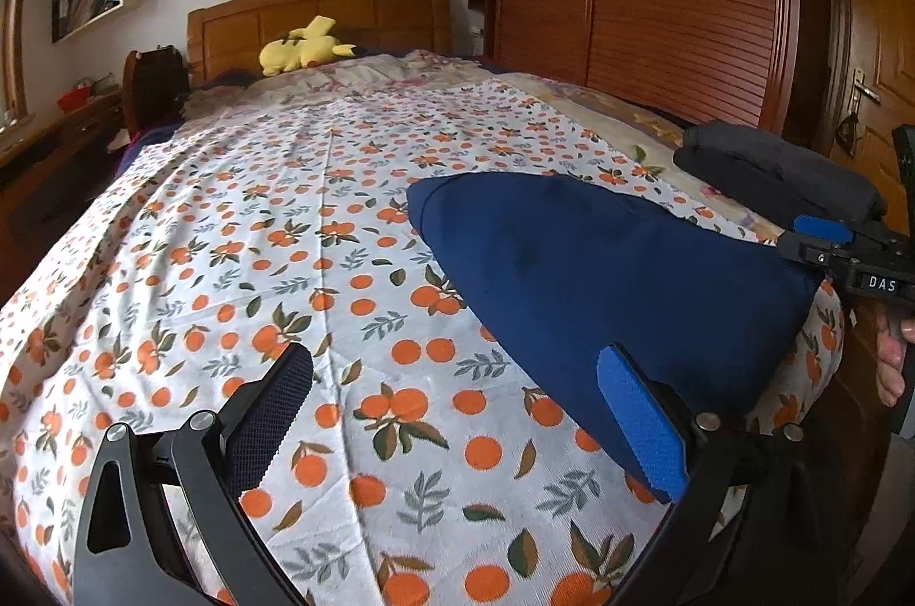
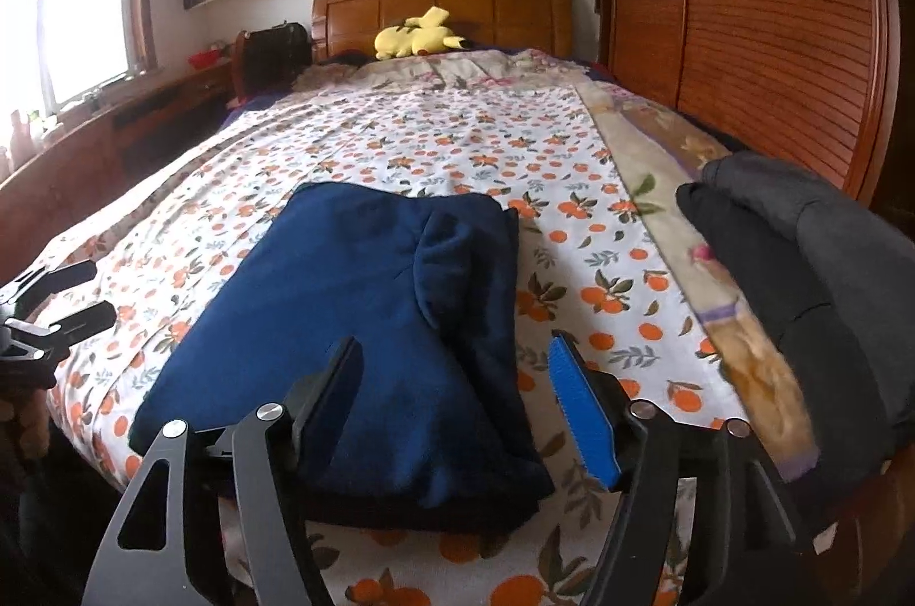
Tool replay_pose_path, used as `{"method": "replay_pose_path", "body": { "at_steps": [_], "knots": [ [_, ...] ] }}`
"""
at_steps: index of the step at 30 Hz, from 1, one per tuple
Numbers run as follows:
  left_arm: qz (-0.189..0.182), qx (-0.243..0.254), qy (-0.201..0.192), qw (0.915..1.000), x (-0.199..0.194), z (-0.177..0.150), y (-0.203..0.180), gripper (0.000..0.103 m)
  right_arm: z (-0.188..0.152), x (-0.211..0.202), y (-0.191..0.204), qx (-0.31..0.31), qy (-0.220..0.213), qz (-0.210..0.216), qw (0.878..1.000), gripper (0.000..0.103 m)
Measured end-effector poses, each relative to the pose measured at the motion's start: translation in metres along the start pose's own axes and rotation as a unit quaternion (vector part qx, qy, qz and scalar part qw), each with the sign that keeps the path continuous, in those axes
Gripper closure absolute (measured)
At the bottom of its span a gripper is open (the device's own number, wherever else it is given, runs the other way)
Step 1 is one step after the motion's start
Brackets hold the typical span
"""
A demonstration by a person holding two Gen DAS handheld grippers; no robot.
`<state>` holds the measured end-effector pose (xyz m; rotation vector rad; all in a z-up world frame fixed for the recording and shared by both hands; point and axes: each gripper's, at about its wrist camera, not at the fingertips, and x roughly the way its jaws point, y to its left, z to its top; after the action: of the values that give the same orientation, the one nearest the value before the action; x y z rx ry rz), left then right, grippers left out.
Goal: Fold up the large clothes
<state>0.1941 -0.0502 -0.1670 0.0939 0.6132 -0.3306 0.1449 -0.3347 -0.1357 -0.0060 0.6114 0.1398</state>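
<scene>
A folded navy garment (image 2: pixel 354 297) lies on the orange-print sheet (image 2: pixel 457 137) near the foot of the bed. My right gripper (image 2: pixel 454 343) is open and straddles the garment's near end. Its dark finger (image 2: pixel 331 383) is over the cloth, and its blue pad (image 2: pixel 583 417) stands clear of the right edge. In the left wrist view the same garment (image 1: pixel 600 263) lies to the right. My left gripper (image 1: pixel 454 357) is open over the sheet (image 1: pixel 286 234), its blue pad (image 1: pixel 640 423) just in front of the garment's near edge. Nothing is gripped.
A pile of folded dark grey clothes (image 2: pixel 800 263) sits at the bed's right edge, beside the wooden wardrobe (image 2: pixel 772 6). A yellow plush toy (image 2: pixel 417 34) lies by the headboard. A low wooden cabinet (image 2: pixel 114 137) runs under the window on the left. A hand (image 1: pixel 892 360) holds the right gripper.
</scene>
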Motion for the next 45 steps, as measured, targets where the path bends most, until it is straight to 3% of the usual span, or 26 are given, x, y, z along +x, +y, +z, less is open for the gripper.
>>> {"method": "replay_pose_path", "body": {
  "at_steps": [6, 10, 17, 24, 27, 32, 34, 36, 38, 40, 41, 43, 45],
  "knots": [
    [-0.007, 0.004, 0.003, 1.0, 0.025, 0.012, 0.004, 0.003, -0.014, 0.029, -0.005, 0.009, 0.041, -0.015, 0.999, 0.027],
    [-0.017, 0.005, -0.002, 0.9998, 0.048, 0.028, 0.009, 0.003, -0.027, 0.043, -0.013, 0.029, 0.074, -0.004, 0.997, 0.026],
    [-0.026, 0.004, 0.007, 0.9996, 0.111, 0.066, 0.021, 0.003, -0.039, 0.047, -0.011, 0.041, 0.078, 0.003, 0.996, 0.026],
    [-0.004, 0.023, 0.039, 0.999, 0.186, 0.098, 0.031, 0.003, -0.042, 0.049, -0.012, 0.04, 0.075, 0.009, 0.996, 0.023],
    [0.0, 0.015, 0.071, 0.9974, 0.222, 0.102, 0.04, 0.014, -0.042, 0.05, -0.013, 0.045, 0.076, 0.015, 0.996, 0.022],
    [-0.033, -0.014, 0.096, 0.9948, 0.252, 0.1, 0.049, 0.025, -0.041, 0.052, -0.016, 0.052, 0.078, 0.022, 0.995, 0.02],
    [-0.05, -0.024, 0.103, 0.9931, 0.255, 0.098, 0.047, 0.042, -0.041, 0.052, -0.016, 0.053, 0.077, 0.025, 0.995, 0.02],
    [-0.058, -0.026, 0.108, 0.9921, 0.256, 0.098, 0.043, 0.051, -0.042, 0.052, -0.016, 0.055, 0.078, 0.027, 0.995, 0.02],
    [-0.059, -0.017, 0.11, 0.9921, 0.254, 0.098, 0.036, 0.065, -0.041, 0.051, -0.016, 0.055, 0.078, 0.033, 0.995, 0.025],
    [-0.054, -0.013, 0.114, 0.9919, 0.252, 0.101, 0.031, 0.076, -0.041, 0.052, -0.015, 0.059, 0.081, 0.066, 0.993, 0.056],
    [-0.054, -0.01, 0.114, 0.9919, 0.251, 0.102, 0.029, 0.081, -0.042, 0.052, -0.013, 0.059, 0.084, 0.076, 0.992, 0.059],
    [-0.042, -0.001, 0.106, 0.9934, 0.243, 0.107, 0.024, 0.086, -0.041, 0.049, -0.008, 0.045, 0.08, 0.074, 0.993, 0.072],
    [-0.031, 0.004, 0.09, 0.9954, 0.231, 0.114, 0.02, 0.088, -0.039, 0.045, -0.008, 0.045, 0.07, 0.076, 0.994, 0.079]
  ]
}}
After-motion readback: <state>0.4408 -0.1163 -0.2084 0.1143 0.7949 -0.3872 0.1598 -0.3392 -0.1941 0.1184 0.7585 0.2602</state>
